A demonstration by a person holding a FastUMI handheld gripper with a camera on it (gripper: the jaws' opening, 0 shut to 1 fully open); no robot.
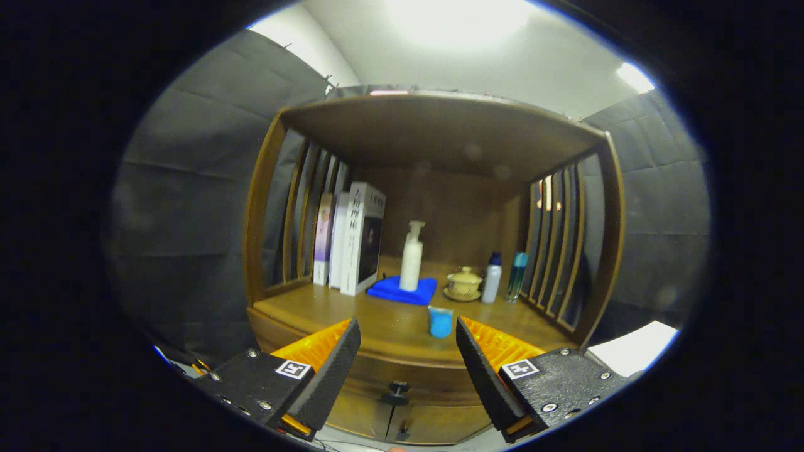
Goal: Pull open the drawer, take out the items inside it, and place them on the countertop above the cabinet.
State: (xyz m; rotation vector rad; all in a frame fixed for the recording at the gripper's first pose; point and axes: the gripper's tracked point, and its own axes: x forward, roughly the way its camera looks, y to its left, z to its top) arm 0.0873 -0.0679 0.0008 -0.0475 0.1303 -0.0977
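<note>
A wooden cabinet stands ahead of me, with its countertop (352, 314) under an open shelf hood. Below the countertop's front edge sits the drawer front (433, 384), shut, with a dark round knob (396, 392) between and a little below my fingertips. My gripper (408, 342) is open, held in front of the cabinet, nothing between its fingers. A small blue cup (440, 322) stands on the countertop near its front edge, just beyond the fingers. What the drawer holds is hidden.
On the countertop stand several books (352, 242) at the left, a white pump bottle (412, 257) on a blue cloth (402, 290), a lidded tea bowl (464, 284), a white bottle (492, 270) and a teal bottle (517, 269). Slatted side walls (559, 245) flank the shelf. Lower cabinet doors (377, 424) sit under the drawer.
</note>
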